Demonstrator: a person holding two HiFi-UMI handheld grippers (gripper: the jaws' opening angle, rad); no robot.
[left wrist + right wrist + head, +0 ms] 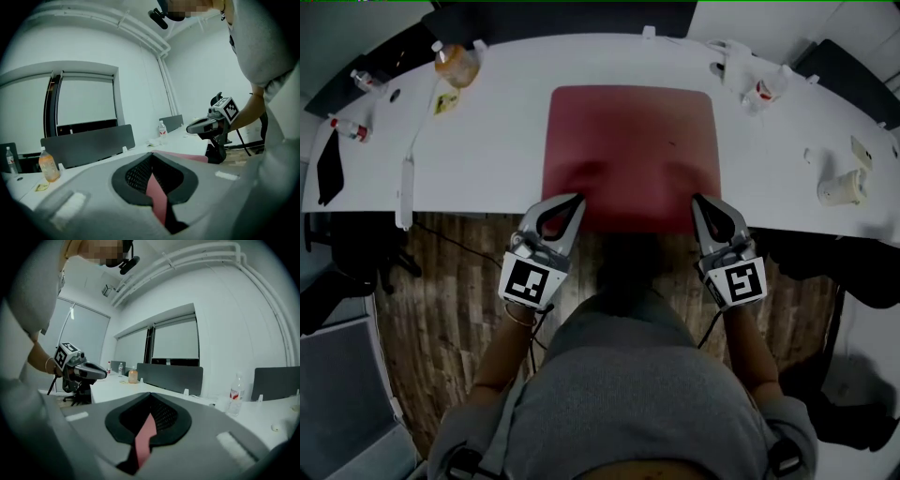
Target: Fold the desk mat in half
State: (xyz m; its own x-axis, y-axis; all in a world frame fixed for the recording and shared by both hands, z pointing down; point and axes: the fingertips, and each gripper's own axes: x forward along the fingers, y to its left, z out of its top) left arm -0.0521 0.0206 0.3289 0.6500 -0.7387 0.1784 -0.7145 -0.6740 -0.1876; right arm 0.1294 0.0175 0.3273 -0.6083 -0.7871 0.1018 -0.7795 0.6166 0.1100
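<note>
Table (487, 141), white and wide, stretches ahead of both your grippers. Desk mat (630, 131), red, lies on it and reaches away from your jaws, its near edge just past the table's rim. Your left gripper (577, 199) is clamped on the mat's near left corner, your right gripper (696, 199) on the near right corner. Each pair of jaws pinches a red strip. An orange drink bottle (457, 64) stands far ahead and left of your left gripper.
</note>
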